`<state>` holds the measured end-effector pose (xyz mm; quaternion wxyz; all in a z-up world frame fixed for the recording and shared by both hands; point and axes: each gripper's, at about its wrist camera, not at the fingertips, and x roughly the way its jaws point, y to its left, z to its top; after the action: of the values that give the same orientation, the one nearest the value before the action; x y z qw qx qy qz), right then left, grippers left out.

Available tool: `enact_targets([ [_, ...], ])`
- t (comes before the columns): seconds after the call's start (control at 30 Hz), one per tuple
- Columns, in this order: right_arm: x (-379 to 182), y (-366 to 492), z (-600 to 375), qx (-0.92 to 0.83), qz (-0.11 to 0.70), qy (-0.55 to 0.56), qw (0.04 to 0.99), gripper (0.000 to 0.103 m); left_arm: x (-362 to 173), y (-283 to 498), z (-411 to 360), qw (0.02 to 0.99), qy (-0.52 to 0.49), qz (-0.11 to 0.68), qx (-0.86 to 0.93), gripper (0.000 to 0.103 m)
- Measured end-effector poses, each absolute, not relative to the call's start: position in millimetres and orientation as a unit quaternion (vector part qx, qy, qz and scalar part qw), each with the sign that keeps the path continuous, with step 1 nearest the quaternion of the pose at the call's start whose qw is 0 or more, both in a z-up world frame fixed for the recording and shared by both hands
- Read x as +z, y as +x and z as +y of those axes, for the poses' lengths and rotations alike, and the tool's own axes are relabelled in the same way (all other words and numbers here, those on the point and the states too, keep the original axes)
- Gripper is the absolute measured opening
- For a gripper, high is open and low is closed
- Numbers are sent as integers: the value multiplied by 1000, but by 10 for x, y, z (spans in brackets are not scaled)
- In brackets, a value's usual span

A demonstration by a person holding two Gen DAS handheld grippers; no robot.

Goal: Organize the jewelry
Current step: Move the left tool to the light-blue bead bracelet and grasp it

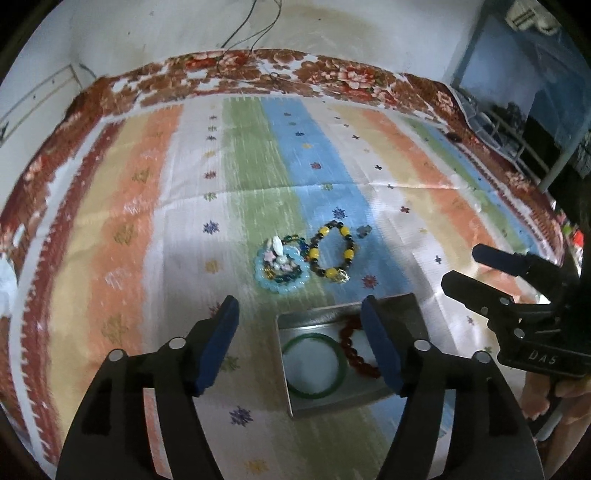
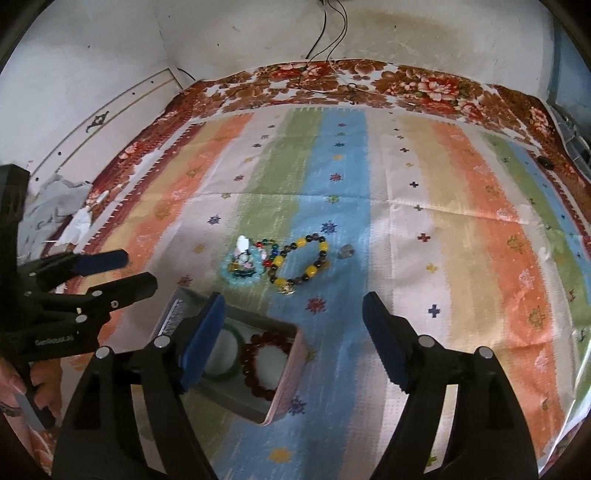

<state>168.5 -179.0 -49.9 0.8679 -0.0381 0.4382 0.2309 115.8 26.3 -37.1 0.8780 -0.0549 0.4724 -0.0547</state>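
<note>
A metal box (image 1: pixel 295 402) (image 2: pixel 288 369) lies on the striped cloth and holds a green bangle (image 1: pixel 313 365) (image 2: pixel 225 373) and a dark red bead bracelet (image 1: pixel 351 343) (image 2: pixel 264 363). Beyond it lie a yellow and dark bead bracelet (image 1: pixel 332 253) (image 2: pixel 301 264), a light blue bead bracelet with charms (image 1: pixel 280 267) (image 2: pixel 243 264) and a small grey piece (image 1: pixel 365 230) (image 2: pixel 346 252). My left gripper (image 1: pixel 299 339) is open and empty above the box. My right gripper (image 2: pixel 291 339) is open and empty above the box's right side. Each gripper shows in the other's view (image 1: pixel 476 269) (image 2: pixel 122 273).
The striped cloth (image 1: pixel 258 166) (image 2: pixel 424 221) lies on a floral bedspread (image 1: pixel 332 74) (image 2: pixel 406 85) against a white wall. Cables (image 2: pixel 325 29) hang at the back. A dark frame (image 1: pixel 517 110) stands at the right. Crumpled white fabric (image 2: pixel 62 210) lies at the left edge.
</note>
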Motion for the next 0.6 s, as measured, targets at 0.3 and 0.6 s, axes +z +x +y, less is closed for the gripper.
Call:
enact_targets([
  [0.3, -578, 1987, -1804, 205, 445, -32, 871, 76, -396, 1332, 413, 877, -34, 478, -28, 78],
  [0.6, -666, 2189, -1834, 189, 460, -24, 867, 76, -412, 1507, 408, 875, -29, 482, -21, 79],
])
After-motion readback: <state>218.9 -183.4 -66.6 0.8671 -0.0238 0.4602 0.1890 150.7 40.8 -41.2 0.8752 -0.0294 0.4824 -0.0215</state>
